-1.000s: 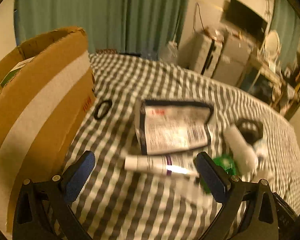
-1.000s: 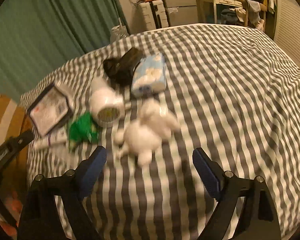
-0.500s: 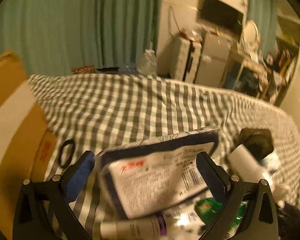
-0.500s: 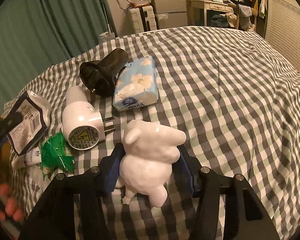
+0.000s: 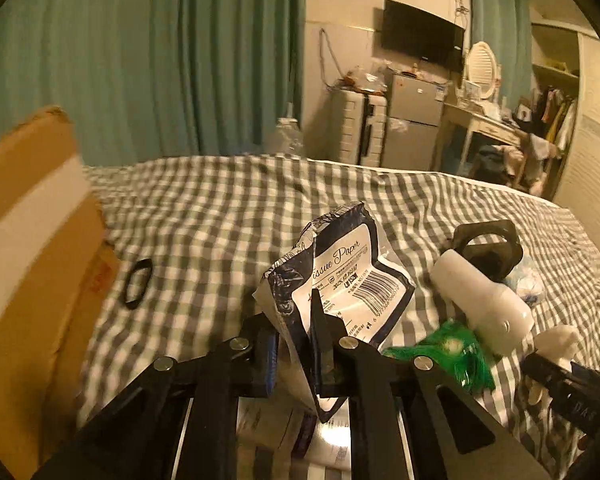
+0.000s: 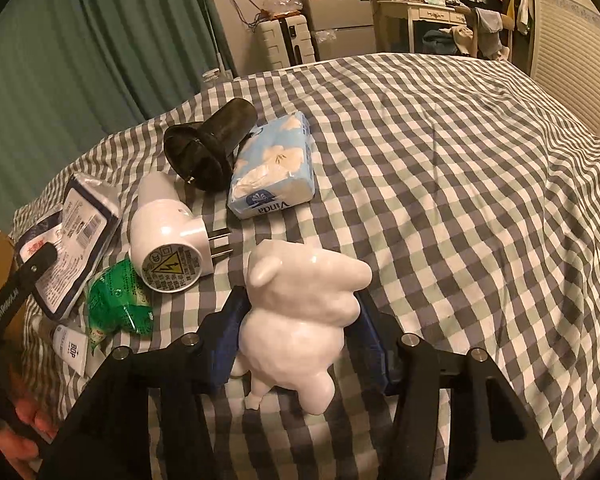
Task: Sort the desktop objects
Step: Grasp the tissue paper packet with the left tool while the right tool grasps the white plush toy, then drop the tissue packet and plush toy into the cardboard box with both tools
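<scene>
My left gripper point(image 5: 296, 344) is shut on a navy-and-white tissue paper packet point(image 5: 340, 280) and holds it tilted up off the checked bedspread point(image 5: 204, 216). The packet also shows in the right wrist view point(image 6: 72, 236). My right gripper point(image 6: 300, 328) is shut on a white glossy animal figurine point(image 6: 300, 312), just above the bedspread. Beside it lie a white plug-in device point(image 6: 164, 236), a green wrapper point(image 6: 116, 304), a black cup-shaped object point(image 6: 208, 144), a blue Vinda tissue pack point(image 6: 272, 168) and a white tube point(image 6: 72, 348).
An open cardboard box point(image 5: 32, 248) stands at the left edge of the bed. A black hair tie point(image 5: 138, 284) lies beside it. A suitcase point(image 5: 356, 124), a small fridge point(image 5: 412, 120) and a dresser point(image 5: 484, 124) stand beyond the bed, before green curtains.
My left gripper went from open to shut on the tissue packet and lifted its end. My right gripper closed on the white figurine, which it had been approaching open.
</scene>
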{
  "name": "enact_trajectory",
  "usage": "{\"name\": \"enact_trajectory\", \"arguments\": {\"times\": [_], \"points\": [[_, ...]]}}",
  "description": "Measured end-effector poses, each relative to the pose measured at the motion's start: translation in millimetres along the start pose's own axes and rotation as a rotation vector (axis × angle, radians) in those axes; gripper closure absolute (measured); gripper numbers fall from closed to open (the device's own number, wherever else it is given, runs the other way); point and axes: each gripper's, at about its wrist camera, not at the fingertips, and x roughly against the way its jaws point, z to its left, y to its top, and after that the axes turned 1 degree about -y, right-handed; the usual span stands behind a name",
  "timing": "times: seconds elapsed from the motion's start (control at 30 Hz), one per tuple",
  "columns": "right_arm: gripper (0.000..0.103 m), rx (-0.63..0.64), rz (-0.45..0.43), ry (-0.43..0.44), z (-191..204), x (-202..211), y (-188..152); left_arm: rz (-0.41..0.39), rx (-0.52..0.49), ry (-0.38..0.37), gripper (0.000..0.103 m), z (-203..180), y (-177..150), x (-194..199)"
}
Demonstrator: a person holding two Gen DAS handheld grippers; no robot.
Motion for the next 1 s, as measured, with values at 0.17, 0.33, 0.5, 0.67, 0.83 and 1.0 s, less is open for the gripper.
{"name": "enact_trajectory", "arguments": {"times": [0.17, 0.33, 0.5, 0.67, 0.83, 1.0], "points": [[0.050, -0.024, 0.045, 0.079, -10.7, 8.7, 11.7, 0.082, 0.093, 0.156, 0.091, 13.6, 14.8, 23.0], [0.050, -0.034, 0.017, 0.177, -15.6, 65.9, 47.6, 0.061, 0.124, 0.092, 0.092, 24.9, 69.5, 91.0], [0.050, 0.051, -0.049, 0.289, 12.9, 137.8, 79.9, 0.032, 0.030, 0.079, 0.092, 39.1, 112.7, 157.9], [0.050, 0.215, -0.132, 0.404, 102.4, 202.7, 88.0, 0.022, 0.046, 0.177, 0.091, 103.8, 127.9, 200.9], [0.050, 0.323, -0.055, 0.654, 206.5, 224.1, 49.2, 0.072, 0.122, 0.305, 0.091, 169.7, 97.0, 202.8], [0.050, 0.369, 0.076, 0.707, 281.9, 208.8, 10.8, 0.184, 0.192, 0.339, 0.091, 209.7, 47.7, 183.6]]}}
